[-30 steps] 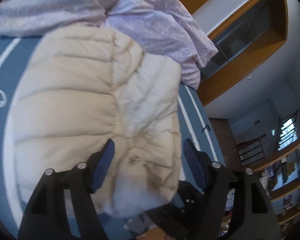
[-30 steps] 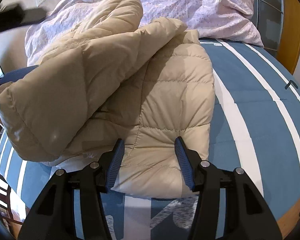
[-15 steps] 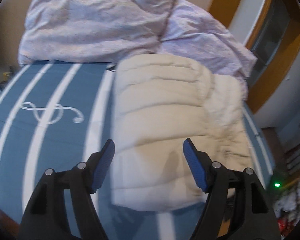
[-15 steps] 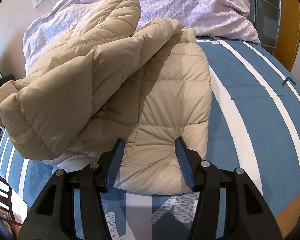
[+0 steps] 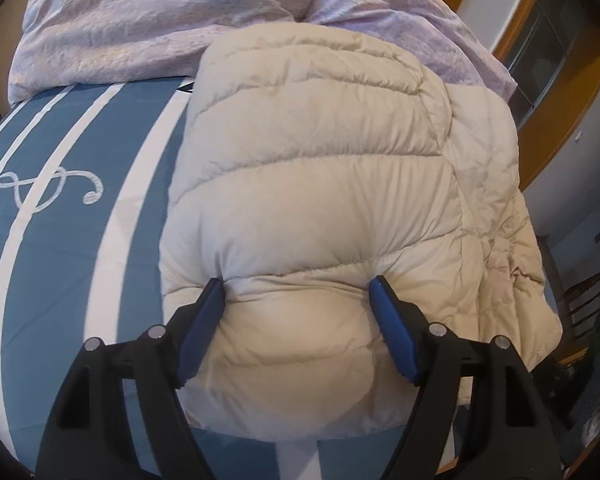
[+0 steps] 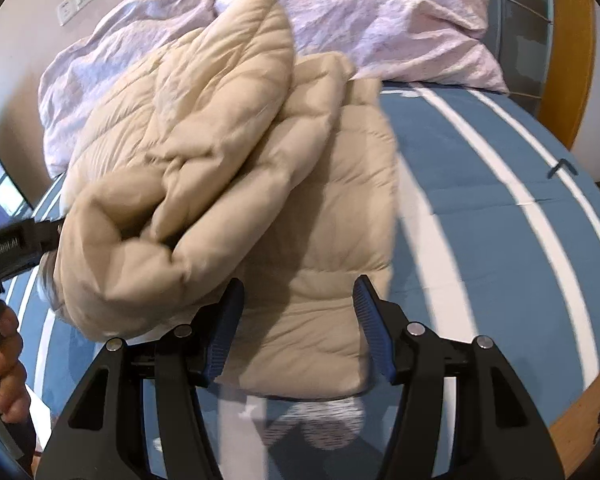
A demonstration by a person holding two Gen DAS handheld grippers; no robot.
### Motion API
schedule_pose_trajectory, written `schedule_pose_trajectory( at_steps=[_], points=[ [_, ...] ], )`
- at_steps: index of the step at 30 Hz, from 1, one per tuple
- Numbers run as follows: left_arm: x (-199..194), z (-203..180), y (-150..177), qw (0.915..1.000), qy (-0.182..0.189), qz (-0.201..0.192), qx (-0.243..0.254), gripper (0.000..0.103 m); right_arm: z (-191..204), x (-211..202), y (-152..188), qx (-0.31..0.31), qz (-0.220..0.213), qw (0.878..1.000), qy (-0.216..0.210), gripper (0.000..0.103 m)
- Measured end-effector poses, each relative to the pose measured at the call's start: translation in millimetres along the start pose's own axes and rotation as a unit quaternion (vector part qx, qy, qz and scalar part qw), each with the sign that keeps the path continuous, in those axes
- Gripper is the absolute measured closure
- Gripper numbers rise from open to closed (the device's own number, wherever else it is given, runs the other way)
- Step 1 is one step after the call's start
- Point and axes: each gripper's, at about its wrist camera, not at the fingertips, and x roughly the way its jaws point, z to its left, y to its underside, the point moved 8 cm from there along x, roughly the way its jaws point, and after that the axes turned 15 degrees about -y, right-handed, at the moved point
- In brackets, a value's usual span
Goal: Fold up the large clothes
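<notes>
On striped bed (image 5: 72, 208), one beige puffer jacket (image 5: 320, 200), left gripper (image 5: 298, 292) squeezing it, right gripper (image 6: 298, 292) open.

Home bedroom. Bed (image 5: 80, 208) with blue cover, white stripes, embroidered treble clef (image 5: 48, 188). Crumpled lilac duvet (image 5: 160, 20) heaped at head end. Beige puffer jacket (image 5: 320, 200) lying on bed. Wall socket plate (image 6: 78, 5) on plain beige wall above bedding. Wood-trimmed glass door (image 5: 548, 52) at side. Wooden bed frame edge (image 6: 580, 412) at foot.
</notes>
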Motion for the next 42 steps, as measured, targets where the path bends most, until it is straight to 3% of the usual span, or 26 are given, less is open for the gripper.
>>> schedule_pose_trajectory(
  at_steps=[4,8,11,16,22,25,29,42],
  points=[
    [5.8,-3.3,1.1,1.0,0.003,0.0,0.004,0.028,-22.8,-18.1,-14.9,0.017,-0.022,0.999,0.03,0.044],
    [10.4,-4.3,0.5,1.0,0.006,0.0,0.008,0.027,-33.6,-42.3,-39.6,0.036,-0.058,0.997,0.02,0.044],
    [11.2,-5.2,0.6,0.9999,0.003,-0.002,0.012,0.027,-23.0,-50.4,-59.5,0.026,-0.076,0.997,0.002,0.044],
    [10.3,-6.0,0.9,0.9998,-0.004,-0.008,0.018,0.027,7.8,-45.8,-84.5,0.001,-0.088,0.995,-0.04,0.058],
    [9.3,-7.0,0.7,0.9994,-0.012,-0.015,0.029,0.027,40.3,-34.6,-85.0,-0.031,-0.096,0.992,-0.08,0.066],
    [9.5,-6.7,0.1,0.9993,-0.012,-0.016,0.032,0.027,48.8,-21.3,-74.3,-0.054,-0.08,0.992,-0.082,0.069],
    [9.3,-4.4,-2.7,0.9993,-0.006,-0.016,0.033,0.025,20.1,17.2,-53.3,-0.047,-0.021,0.999,-0.011,0.077],
    [-2.1,-16.5,-12.5,0.9982,0.005,-0.033,0.05,0.025,-21.4,33.7,-26.1,0.027,0.009,0.999,-0.016,0.08]
  ],
)
